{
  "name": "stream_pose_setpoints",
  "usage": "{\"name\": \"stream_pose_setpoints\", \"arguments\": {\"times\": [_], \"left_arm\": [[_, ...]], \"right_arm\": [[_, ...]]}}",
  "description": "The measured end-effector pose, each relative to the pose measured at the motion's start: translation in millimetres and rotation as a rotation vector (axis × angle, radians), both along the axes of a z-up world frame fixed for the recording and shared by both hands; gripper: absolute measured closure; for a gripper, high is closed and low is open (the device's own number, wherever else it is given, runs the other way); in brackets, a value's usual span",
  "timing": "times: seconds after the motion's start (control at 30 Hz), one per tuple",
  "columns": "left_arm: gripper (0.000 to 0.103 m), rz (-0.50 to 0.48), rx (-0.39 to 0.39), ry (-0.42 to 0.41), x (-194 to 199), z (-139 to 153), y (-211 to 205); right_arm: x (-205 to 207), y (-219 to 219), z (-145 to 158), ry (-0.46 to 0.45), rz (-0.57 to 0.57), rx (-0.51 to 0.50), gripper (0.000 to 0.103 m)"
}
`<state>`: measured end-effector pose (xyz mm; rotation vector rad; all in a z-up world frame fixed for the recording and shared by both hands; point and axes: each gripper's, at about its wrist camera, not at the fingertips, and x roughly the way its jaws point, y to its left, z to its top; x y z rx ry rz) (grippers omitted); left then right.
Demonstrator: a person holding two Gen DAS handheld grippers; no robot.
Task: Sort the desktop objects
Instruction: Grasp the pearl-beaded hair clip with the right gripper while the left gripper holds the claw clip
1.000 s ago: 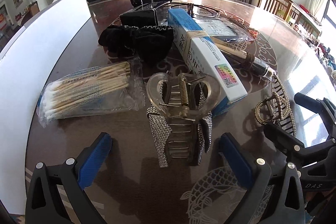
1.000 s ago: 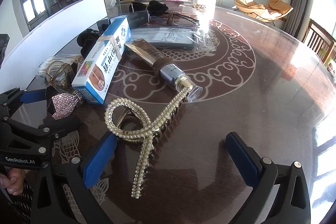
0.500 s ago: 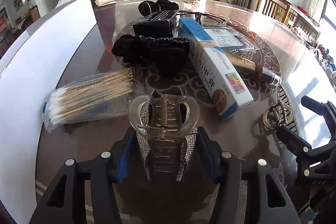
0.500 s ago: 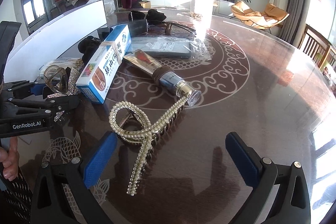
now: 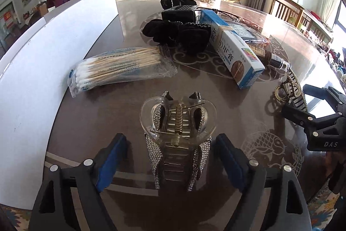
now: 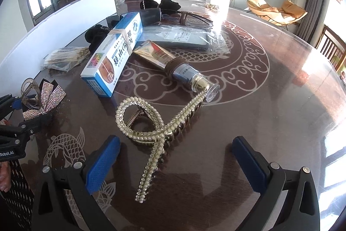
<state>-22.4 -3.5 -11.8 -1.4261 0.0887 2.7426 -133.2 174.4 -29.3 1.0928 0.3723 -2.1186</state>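
So my left gripper (image 5: 168, 157) has just been opening, pads spread either side of the rhinestone hair claw (image 5: 178, 135) without touching it. The claw sits on the table (image 5: 216, 88), long axis pointing straight away from me. Right gripper (image 6: 176, 161) hangs wide open over the pearl clip (image 6: 151, 122).

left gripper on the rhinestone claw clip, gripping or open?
Open. The left gripper has just been reopening; both blue pads stand clear of the rhinestone claw clip, which sits between them on the table.
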Motion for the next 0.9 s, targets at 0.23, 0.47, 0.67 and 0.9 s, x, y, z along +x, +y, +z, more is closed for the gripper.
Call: {"name": "stream_pose_setpoints", "arguments": {"times": [0.23, 0.47, 0.67, 0.9], "left_arm": [[0.000, 0.037, -0.003, -0.013, -6.3, -4.1, 2.8], [0.000, 0.035, -0.002, 0.001, -5.4, -5.2, 2.5], [0.000, 0.028, -0.003, 0.009, -2.7, -4.9, 2.7], [0.000, 0.027, -0.003, 0.016, -1.6, -4.5, 2.0]], "right_arm": [[0.3, -0.3, 0.1, -0.001, 0.006, -0.001, 0.000], [0.1, -0.8, 0.1, -0.001, 0.007, 0.000, 0.000], [0.3, -0.8, 0.2, -0.002, 0.008, 0.000, 0.000], [0.3, -0.7, 0.4, -0.002, 0.009, 0.000, 0.000]]}}
